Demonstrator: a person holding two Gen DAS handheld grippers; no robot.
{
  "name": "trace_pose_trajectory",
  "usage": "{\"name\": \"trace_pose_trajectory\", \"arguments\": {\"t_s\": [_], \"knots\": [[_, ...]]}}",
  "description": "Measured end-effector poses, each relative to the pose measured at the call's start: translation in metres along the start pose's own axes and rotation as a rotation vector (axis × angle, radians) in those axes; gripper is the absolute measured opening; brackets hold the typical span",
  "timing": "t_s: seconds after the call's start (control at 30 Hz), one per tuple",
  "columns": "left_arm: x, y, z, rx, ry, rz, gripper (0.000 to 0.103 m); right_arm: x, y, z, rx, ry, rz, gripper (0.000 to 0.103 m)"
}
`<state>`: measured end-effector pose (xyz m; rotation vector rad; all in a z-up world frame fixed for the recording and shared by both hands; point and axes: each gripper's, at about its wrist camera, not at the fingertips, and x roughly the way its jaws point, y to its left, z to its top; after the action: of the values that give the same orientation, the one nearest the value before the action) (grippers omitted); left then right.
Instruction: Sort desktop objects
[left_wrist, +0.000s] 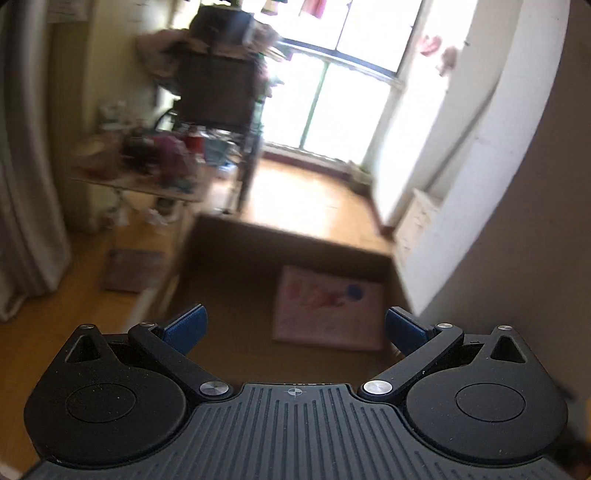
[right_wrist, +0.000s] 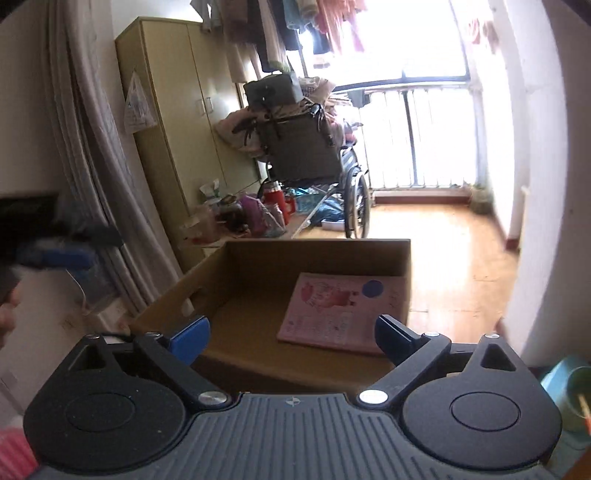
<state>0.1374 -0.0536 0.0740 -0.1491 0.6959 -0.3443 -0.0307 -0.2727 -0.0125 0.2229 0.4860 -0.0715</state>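
Observation:
An open cardboard box stands in front of both grippers. A pink booklet with a blue dot lies flat on its floor at the right side. My right gripper is open just before the box's near wall, and its blue pads hold nothing. The left wrist view is blurred. In it my left gripper is open and empty above the same box, with the booklet beyond its fingers. At the left edge of the right wrist view is a blurred black and blue shape with a hand below it.
Beyond the box are a wheelchair piled with clothes, a low table crowded with bottles and bags, and a tall wardrobe. A white wall rises on the right. A teal and green container sits at the lower right.

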Motion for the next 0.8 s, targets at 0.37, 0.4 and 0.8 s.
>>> {"name": "trace_pose_trajectory", "arguments": {"t_s": [0.37,0.4,0.8], "knots": [[-0.038,-0.001,-0.124,-0.037,0.001,0.249,0.103,0.006,0.013,-0.015,-0.053,0.073,-0.024,0.103],[-0.041,-0.002,-0.129,-0.036,-0.006,0.250,0.103,0.006,0.015,-0.013,-0.046,0.076,-0.009,0.103],[-0.057,0.017,-0.138,-0.043,-0.041,0.136,0.103,0.000,0.038,-0.012,-0.068,0.026,0.022,0.103]]}}
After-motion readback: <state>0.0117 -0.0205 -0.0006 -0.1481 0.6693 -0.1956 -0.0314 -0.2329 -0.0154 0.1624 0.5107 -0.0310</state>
